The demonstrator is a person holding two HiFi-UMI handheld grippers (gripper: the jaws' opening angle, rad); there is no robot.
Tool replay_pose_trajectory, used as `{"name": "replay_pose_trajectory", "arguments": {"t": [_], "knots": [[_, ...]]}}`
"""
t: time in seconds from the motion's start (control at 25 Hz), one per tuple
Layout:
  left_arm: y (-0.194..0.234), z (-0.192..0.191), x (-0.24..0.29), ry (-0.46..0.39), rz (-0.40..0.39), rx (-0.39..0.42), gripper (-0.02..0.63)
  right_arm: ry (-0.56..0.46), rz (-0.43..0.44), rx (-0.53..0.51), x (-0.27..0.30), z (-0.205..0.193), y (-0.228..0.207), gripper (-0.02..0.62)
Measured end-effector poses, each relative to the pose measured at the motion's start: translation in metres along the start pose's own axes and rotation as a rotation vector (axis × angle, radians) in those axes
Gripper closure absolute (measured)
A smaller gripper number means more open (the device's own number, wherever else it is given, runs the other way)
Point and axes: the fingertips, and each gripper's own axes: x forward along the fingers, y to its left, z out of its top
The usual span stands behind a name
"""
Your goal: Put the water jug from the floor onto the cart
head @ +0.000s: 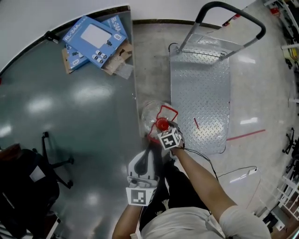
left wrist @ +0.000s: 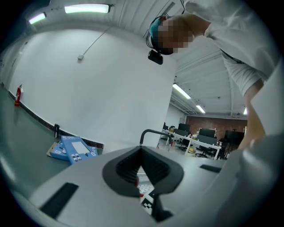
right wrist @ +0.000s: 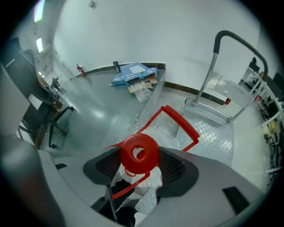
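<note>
Hanging lowest in the head view, the left claw (head: 148,154) is closed, pads together on nothing. Above it, the right claw (right wrist: 140,160) clamps the red cap (head: 162,124) of the water jug (head: 152,112). The jug is upright at centre frame, long axis vertical, neck toward the camera, red handle (right wrist: 182,124) swung to the upper right. It sits at the floor seam, against the left edge of the cart (head: 201,88). Open deck extends up to the push bar (head: 233,14). Blue boxes (head: 93,39) lie upper left.
</note>
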Motion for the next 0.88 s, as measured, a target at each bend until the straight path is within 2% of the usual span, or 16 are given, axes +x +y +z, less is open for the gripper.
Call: {"name": "replay_pose_trajectory", "arguments": {"t": [0.16, 0.32, 0.52, 0.88], "knots": [[-0.017, 0.018, -0.004, -0.011, -0.027, 0.005, 0.603, -0.017, 0.003, 0.014, -0.040, 0.002, -0.001, 0.322], [-0.041, 0.041, -0.007, -0.057, -0.058, 0.043, 0.603, -0.050, 0.003, 0.031, -0.082, 0.003, -0.008, 0.322], [-0.078, 0.052, -0.001, -0.083, -0.140, 0.069, 0.603, -0.110, -0.024, 0.083, -0.128, -0.003, -0.034, 0.323], [-0.130, 0.056, 0.012, -0.093, -0.227, 0.094, 0.603, -0.138, -0.110, 0.153, -0.183, -0.051, -0.091, 0.324]]}}
